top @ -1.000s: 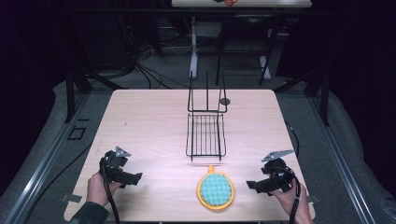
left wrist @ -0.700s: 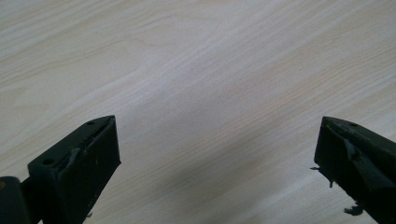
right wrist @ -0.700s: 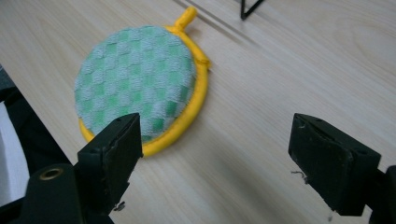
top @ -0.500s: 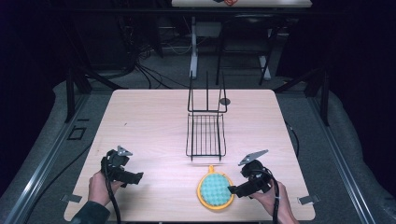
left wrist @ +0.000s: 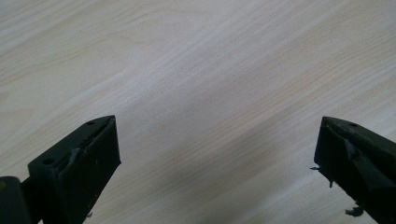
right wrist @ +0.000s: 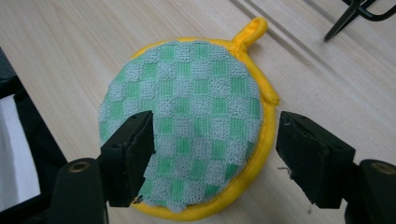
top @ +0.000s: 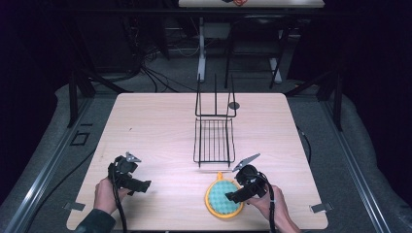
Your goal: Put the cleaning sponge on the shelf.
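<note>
The right gripper (right wrist: 215, 149), jaws just closing yet apparently unclenched, straddles the round yellow-rimmed pot holder's (right wrist: 196, 107) edge.

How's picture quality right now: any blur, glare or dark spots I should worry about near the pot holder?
High view: the table is evenly lit, the room around it dark; the pot holder is small but clear. Right gripper view: the weave of the pot holder is sharp, no glare, and the right gripper casts only soft shadow. Left gripper view: the wood grain looks slightly soft, with a dim shadow low between the jaws of the left gripper.
</note>
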`<state>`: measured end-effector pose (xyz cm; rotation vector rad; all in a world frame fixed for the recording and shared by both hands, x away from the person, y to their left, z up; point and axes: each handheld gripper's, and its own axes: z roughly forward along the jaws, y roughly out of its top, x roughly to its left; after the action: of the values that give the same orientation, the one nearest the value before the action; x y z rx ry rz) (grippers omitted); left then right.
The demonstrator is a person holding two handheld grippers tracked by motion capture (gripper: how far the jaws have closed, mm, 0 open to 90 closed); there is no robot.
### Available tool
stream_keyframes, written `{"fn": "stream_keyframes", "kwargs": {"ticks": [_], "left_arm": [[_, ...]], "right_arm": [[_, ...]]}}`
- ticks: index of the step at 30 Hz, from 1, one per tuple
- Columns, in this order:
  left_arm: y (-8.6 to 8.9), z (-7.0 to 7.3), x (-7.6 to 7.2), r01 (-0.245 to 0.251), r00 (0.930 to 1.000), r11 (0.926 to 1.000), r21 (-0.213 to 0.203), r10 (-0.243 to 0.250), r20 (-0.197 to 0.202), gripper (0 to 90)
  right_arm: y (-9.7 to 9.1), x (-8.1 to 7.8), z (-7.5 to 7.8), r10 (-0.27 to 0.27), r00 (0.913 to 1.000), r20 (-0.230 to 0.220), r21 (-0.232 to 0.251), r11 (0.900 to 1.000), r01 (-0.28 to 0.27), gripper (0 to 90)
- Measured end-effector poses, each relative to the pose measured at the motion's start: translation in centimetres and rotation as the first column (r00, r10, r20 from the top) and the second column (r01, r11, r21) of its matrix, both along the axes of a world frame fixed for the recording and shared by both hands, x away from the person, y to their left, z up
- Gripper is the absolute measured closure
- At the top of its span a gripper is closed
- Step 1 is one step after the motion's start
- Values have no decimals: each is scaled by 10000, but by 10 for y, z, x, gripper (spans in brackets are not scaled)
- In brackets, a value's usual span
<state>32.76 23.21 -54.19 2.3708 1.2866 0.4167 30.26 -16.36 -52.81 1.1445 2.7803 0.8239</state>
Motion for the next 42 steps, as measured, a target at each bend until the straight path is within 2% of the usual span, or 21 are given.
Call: {"fn": "stream_keyframes", "kwargs": {"ticks": [4,6,8,12,16,18,21,23,24,28,30,36,39,41,42], "left_arm": [[1,1,0,-31,10000,10000,-12,31,46,3],[3,2,0,-5,10000,9997,-256,7,94,3],[3,2,0,-40,9999,9995,-314,44,102,3],[3,2,0,2,9999,9996,-290,1,105,3],[2,2,0,34,10000,9998,-211,-32,81,3],[2,2,0,28,10000,9998,-185,-26,94,3],[2,1,0,-1,10000,9998,-183,3,62,3],[1,1,0,11,10000,9999,-160,-10,46,3],[1,1,0,12,10000,9999,-148,-11,56,3],[1,1,0,3,10000,10000,-93,-2,40,5],[0,1,0,60,10000,10000,-44,-60,25,6],[0,1,-1,27,9999,10000,-60,-26,143,7],[0,1,-1,9,9999,10000,-64,-8,123,7],[0,1,-1,15,9999,10000,-67,-14,126,7],[0,1,-1,34,9999,10000,-74,-33,105,7]], "right_arm": [[2,4,-3,-57,10000,-28,-85,9999,56,301],[2,6,-7,-182,9997,-152,-147,9997,179,313],[2,7,-8,-260,9995,-197,-165,9995,257,319],[2,8,-13,-275,9992,-303,-343,9991,265,352],[2,8,-14,-291,9988,-395,-273,9992,280,388],[2,6,-15,-104,9993,-365,-238,9997,95,448],[2,6,-17,-47,9995,-316,-267,9996,39,464],[0,5,-19,-235,9989,-403,-17,9997,234,482],[-5,6,-22,-591,9961,-651,422,9972,619,492],[-9,6,-24,-961,9909,-943,730,9920,1032,526],[-7,6,-23,-916,9926,-796,627,9933,967,579],[-7,5,-21,-951,9925,-774,534,9936,994,678],[-6,3,-21,-977,9930,-665,614,9929,1018,740],[-6,1,-21,-1008,9939,-441,673,9923,1036,797],[-6,1,-21,-1008,9939,-441,673,9923,1036,797]]}}
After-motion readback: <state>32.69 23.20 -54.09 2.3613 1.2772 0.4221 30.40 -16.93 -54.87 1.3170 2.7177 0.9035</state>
